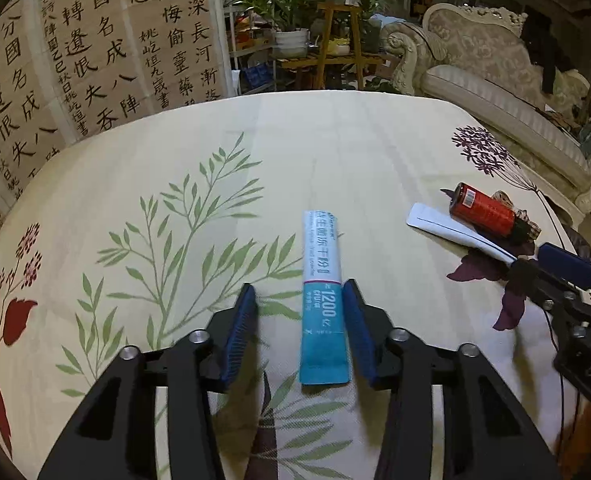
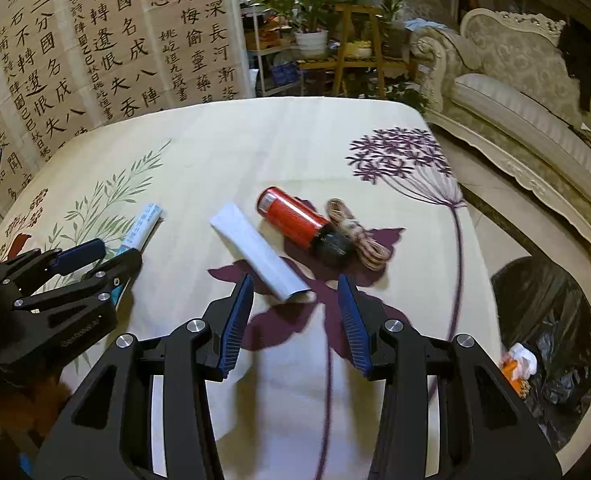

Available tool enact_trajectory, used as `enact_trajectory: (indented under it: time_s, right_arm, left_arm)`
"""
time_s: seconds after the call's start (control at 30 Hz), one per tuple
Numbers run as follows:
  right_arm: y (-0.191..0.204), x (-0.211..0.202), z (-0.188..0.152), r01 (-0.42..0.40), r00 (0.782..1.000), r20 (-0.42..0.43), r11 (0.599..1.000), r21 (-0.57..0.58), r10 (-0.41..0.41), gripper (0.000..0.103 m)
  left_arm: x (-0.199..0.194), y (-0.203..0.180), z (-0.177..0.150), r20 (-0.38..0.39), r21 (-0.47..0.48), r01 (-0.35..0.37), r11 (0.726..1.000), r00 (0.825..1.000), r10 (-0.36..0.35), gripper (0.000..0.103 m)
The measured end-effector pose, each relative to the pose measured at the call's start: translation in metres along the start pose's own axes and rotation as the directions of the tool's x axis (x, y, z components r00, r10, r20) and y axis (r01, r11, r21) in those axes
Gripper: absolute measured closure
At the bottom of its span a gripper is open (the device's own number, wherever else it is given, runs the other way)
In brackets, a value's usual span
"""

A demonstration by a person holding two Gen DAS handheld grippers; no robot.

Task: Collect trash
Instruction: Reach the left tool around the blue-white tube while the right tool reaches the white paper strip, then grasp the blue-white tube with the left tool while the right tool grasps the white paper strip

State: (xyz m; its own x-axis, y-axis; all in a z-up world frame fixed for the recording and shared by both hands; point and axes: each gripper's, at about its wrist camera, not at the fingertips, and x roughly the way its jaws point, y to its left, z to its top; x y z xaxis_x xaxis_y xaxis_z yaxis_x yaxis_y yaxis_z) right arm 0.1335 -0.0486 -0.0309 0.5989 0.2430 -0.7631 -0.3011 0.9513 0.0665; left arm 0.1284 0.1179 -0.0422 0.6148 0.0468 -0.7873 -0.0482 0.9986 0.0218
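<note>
A blue and white sachet (image 1: 322, 264) lies on the flowered tablecloth (image 1: 335, 152). Its near end sits between the fingers of my left gripper (image 1: 299, 285). The right pad is against its edge, the left pad stands clear of it, so the jaws are open. Further right lie a white packet (image 2: 255, 248), a red bottle (image 2: 291, 218) with a black cap, and a coil of cord (image 2: 359, 236). My right gripper (image 2: 295, 277) is open, and the white packet's near end lies between its fingertips without touching the pads. The left gripper (image 2: 107, 256) shows at that view's left edge.
A black trash bag (image 2: 547, 320) stands open on the floor past the table's right edge, with some rubbish inside. An ornate sofa (image 2: 527, 100) runs along the right. A calligraphy screen (image 1: 95, 60) and potted plants (image 1: 291, 12) stand behind the table.
</note>
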Motion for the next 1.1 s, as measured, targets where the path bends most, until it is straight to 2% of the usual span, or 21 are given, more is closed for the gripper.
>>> enact_trajectory:
  time_s: [0.13, 0.3, 0.37, 0.43, 0.53, 0.9, 1.1]
  right_arm:
    - [0.009, 0.012, 0.005, -0.016, 1.0, -0.024, 1.0, -0.024, 0.016, 0.06]
    - [0.017, 0.024, 0.013, -0.007, 0.999, -0.041, 0.999, -0.05, 0.005, 0.063]
    - [0.02, 0.025, 0.013, -0.003, 0.999, -0.042, 0.998, -0.062, 0.001, 0.07]
    - [0.021, 0.025, 0.013, -0.003, 0.999, -0.046, 0.998, -0.067, 0.0, 0.085]
    - [0.022, 0.024, 0.01, -0.004, 0.999, -0.046, 0.997, -0.073, 0.0, 0.094]
    - [0.018, -0.003, -0.011, -0.04, 0.999, -0.019, 0.999, -0.024, 0.04, 0.096]
    - [0.005, -0.025, -0.025, -0.026, 1.0, 0.019, 0.999, 0.027, 0.025, 0.096]
  left_arm:
    - [-0.001, 0.007, 0.0, 0.005, -0.005, 0.004, 1.0, 1.0, -0.003, 0.082]
    - [-0.002, 0.017, 0.0, 0.01, -0.031, 0.028, 0.999, 1.0, -0.028, 0.084]
    - [-0.003, 0.018, -0.001, 0.011, -0.031, 0.031, 0.999, 0.999, -0.03, 0.084]
    - [-0.003, 0.018, -0.001, 0.013, -0.032, 0.033, 0.999, 0.999, -0.033, 0.084]
    - [-0.003, 0.019, -0.001, 0.014, -0.041, 0.039, 0.998, 0.999, -0.038, 0.085]
    - [-0.02, 0.013, -0.01, 0.05, -0.046, 0.054, 0.998, 0.997, -0.051, 0.086]
    - [-0.036, -0.003, -0.017, 0.082, -0.032, 0.069, 0.997, 0.994, -0.066, 0.086]
